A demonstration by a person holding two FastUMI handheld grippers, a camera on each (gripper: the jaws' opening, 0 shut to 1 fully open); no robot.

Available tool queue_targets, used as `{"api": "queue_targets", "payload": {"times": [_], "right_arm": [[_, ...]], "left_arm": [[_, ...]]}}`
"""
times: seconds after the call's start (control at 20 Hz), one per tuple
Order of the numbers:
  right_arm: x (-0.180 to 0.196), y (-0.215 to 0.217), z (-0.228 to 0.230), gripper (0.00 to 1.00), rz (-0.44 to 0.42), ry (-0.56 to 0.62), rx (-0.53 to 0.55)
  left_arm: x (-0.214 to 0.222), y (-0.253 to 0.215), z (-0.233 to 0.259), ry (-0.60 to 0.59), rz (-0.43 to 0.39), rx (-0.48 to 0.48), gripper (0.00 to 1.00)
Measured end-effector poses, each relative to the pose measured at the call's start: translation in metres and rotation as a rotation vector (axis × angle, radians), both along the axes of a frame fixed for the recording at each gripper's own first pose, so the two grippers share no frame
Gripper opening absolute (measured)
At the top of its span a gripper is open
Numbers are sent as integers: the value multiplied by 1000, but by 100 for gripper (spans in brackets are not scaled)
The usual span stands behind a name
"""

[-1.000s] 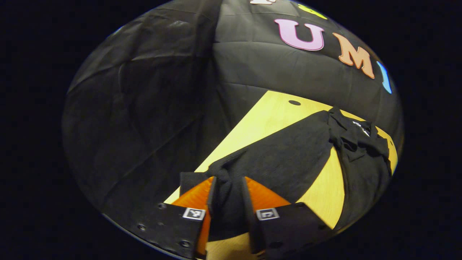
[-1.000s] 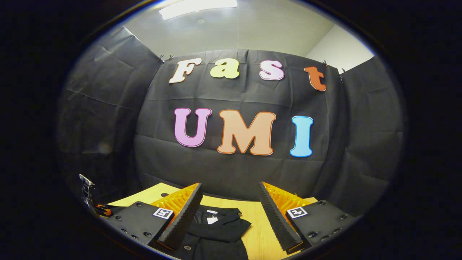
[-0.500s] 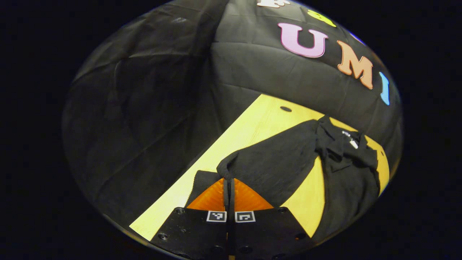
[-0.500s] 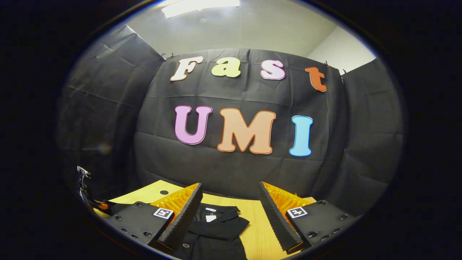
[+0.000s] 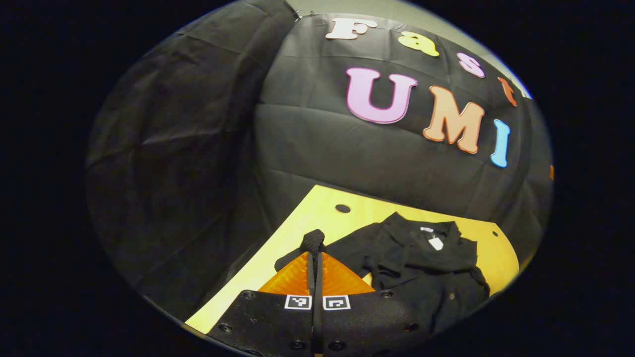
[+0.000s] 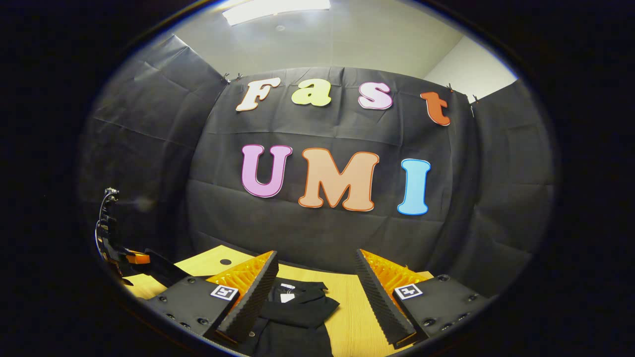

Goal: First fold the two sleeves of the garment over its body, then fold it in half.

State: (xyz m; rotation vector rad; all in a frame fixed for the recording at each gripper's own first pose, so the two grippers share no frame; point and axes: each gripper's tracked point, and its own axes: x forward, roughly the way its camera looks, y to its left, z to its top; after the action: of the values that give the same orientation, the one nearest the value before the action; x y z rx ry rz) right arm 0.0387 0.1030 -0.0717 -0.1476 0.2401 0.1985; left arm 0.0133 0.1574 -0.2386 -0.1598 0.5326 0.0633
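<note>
A black collared garment [image 5: 421,267] lies on the light wooden table [image 5: 322,206], its collar toward the booth wall. My left gripper [image 5: 314,254] is shut on the end of one sleeve [image 5: 311,242], which sticks up in a bunch above the fingertips, lifted off the table. In the right gripper view the garment [image 6: 297,310] lies between and beyond the fingers of my right gripper [image 6: 315,270], which stands open above the table with nothing between its fingers. The left gripper [image 6: 134,258] shows far left in that view, with the sleeve [image 6: 163,270] hanging from it.
The table [image 6: 347,317] has a small round hole [image 5: 342,208] near its far left corner and another [image 5: 492,233] at the right. Black cloth walls close the booth behind and to both sides. Bare wood lies left of the garment.
My left gripper went from open around the sleeve to shut on it, then lifted it and carried it toward the body. The right gripper has held almost still.
</note>
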Motion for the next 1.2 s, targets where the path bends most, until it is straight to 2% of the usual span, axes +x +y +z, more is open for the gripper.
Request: {"api": "queue_targets", "payload": {"times": [0.4,0.5,0.55,0.75,1.2], "right_arm": [[13,-58,-26,98,-28,23,14],[15,-77,-27,98,-46,28,24],[13,-93,-6,98,-58,30,27],[12,-133,-15,98,-105,51,41],[14,-184,-46,98,-151,121,53]], "left_arm": [[66,-142,29,-55,-199,5,0],[76,-178,27,-50,-247,5,0],[81,-196,26,-47,-267,0,0],[98,-261,23,-46,-350,-3,0],[113,-367,-22,45,-437,-1,0]]}}
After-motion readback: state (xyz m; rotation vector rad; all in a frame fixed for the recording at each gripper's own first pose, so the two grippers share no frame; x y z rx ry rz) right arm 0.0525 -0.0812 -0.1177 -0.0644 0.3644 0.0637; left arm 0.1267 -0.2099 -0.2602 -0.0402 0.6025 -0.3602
